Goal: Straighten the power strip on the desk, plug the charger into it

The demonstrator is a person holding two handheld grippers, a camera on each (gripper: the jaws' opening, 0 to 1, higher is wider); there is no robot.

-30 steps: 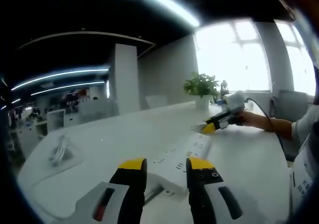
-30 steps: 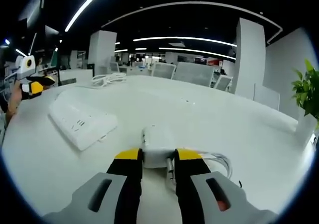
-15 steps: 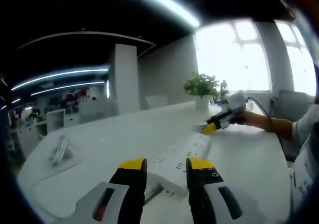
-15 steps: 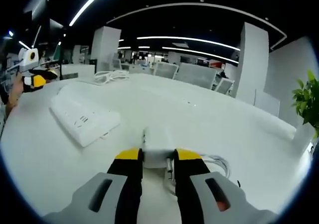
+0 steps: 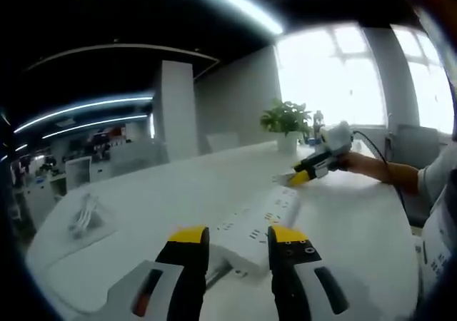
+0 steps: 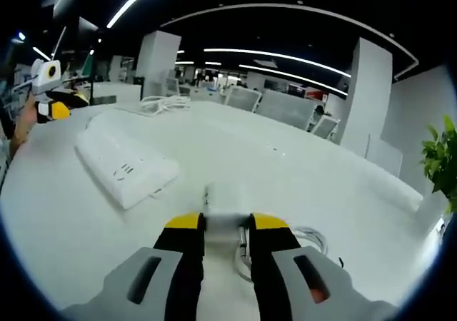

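Note:
A white power strip lies on the white desk, running away from my left gripper. Its near end sits between my open yellow-tipped jaws; I cannot tell if they touch it. My right gripper is shut on the white charger, whose cable coils just to its right. The power strip lies at an angle to the charger's left, about a hand's width away. Beyond the strip's far end, the right gripper holds the charger low over the desk. The left gripper sits past the strip.
A bundle of white cable lies at the desk's far side, also seen as the cable bundle. A potted plant stands at the desk's end by the window. A person's forearm reaches in. Office chairs stand beyond the desk.
The right gripper has risen slightly with the charger still in its jaws, so the desk and strip sit lower in its view. The left gripper has barely moved.

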